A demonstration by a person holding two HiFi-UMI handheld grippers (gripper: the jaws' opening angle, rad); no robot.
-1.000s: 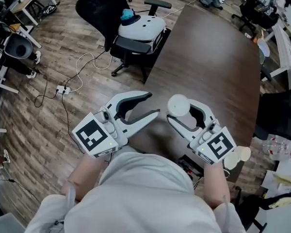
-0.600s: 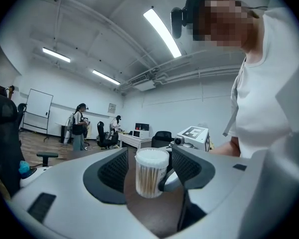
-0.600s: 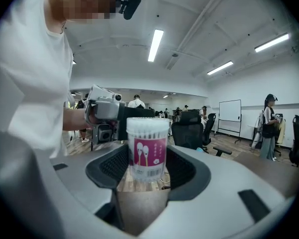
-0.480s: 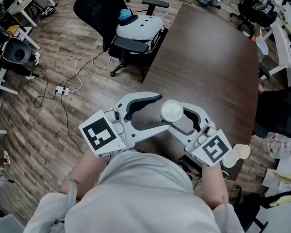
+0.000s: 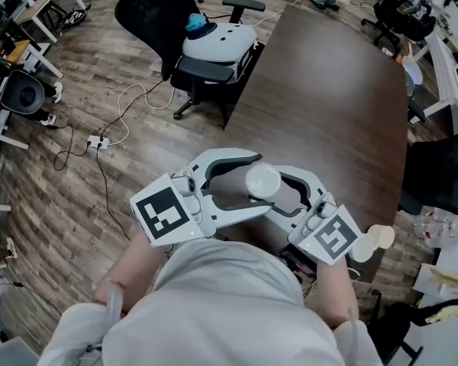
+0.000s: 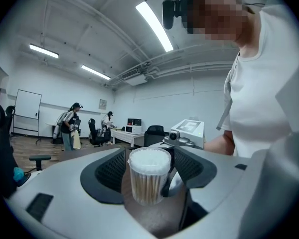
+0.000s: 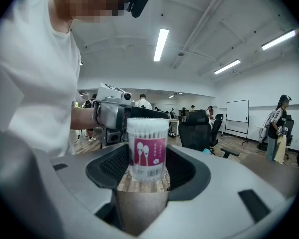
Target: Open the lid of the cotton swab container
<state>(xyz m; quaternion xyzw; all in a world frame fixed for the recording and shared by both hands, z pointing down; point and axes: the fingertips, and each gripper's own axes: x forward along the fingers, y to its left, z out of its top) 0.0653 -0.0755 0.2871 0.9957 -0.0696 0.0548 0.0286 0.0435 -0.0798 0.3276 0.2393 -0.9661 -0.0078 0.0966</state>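
Observation:
A clear round cotton swab container (image 5: 262,181) with a white top hangs in the air over the near table edge. My right gripper (image 5: 269,191) is shut on it from the right. In the right gripper view the pink-labelled container (image 7: 147,148) stands upright between the jaw pads of the right gripper (image 7: 147,180). My left gripper (image 5: 253,183) reaches in from the left. Its jaws are opening, and they straddle the container without pressing on it. In the left gripper view the container (image 6: 148,176) shows between the wide jaws of the left gripper (image 6: 149,195).
A dark brown table (image 5: 328,90) stretches away ahead. An office chair (image 5: 214,59) with a white device on its seat stands at the table's left. Cables and a power strip (image 5: 99,139) lie on the wooden floor. People stand far off in the room.
My left gripper has swung right to the container, and its jaws have spread wide round it. The right gripper has carried the container a little to the left and nearer.

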